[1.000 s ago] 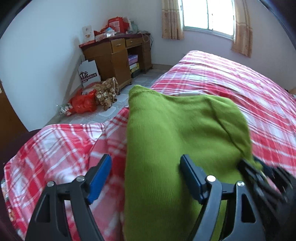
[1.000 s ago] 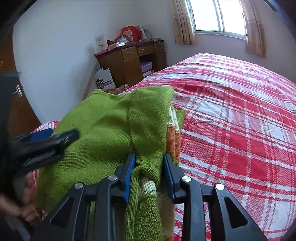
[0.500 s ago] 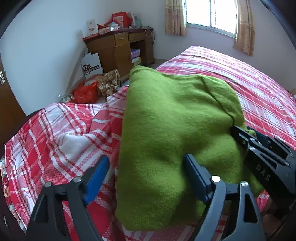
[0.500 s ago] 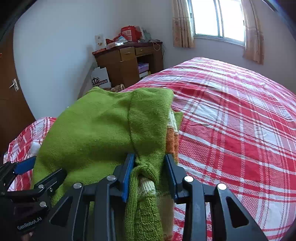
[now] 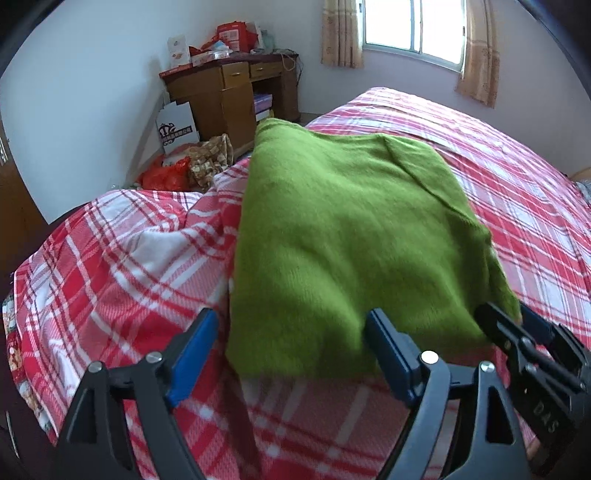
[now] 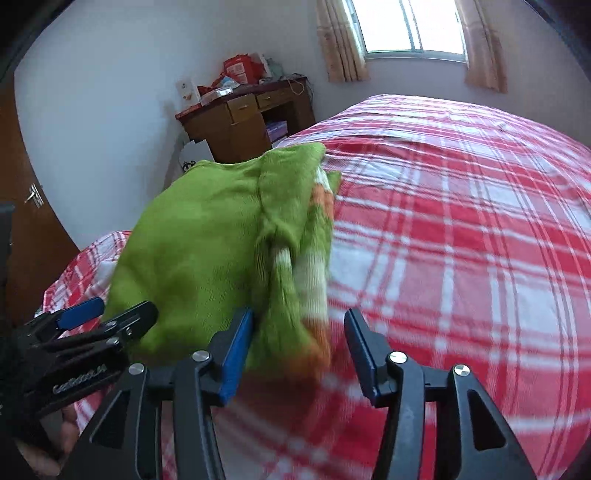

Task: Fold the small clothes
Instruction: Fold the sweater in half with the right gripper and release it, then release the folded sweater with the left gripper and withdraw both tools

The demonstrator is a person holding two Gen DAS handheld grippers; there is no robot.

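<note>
On the red plaid bed point(image 5: 517, 192), a folded green sweater point(image 5: 343, 236) lies flat.
Its near edge sits just ahead of both tools: the left tool point(image 5: 291, 354) is spread wide, straddling the sweater's front left corner, and the right tool point(image 6: 299, 347) is spread too, with the striped orange-and-white edge between its fingers, ungripped.

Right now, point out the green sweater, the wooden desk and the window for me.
green sweater point(image 5: 343, 236): left wrist view, middle of its folded top face.
wooden desk point(image 5: 225, 96): left wrist view, front of the left cabinet.
window point(image 6: 410, 26): right wrist view, on the bright glass pane.
</note>
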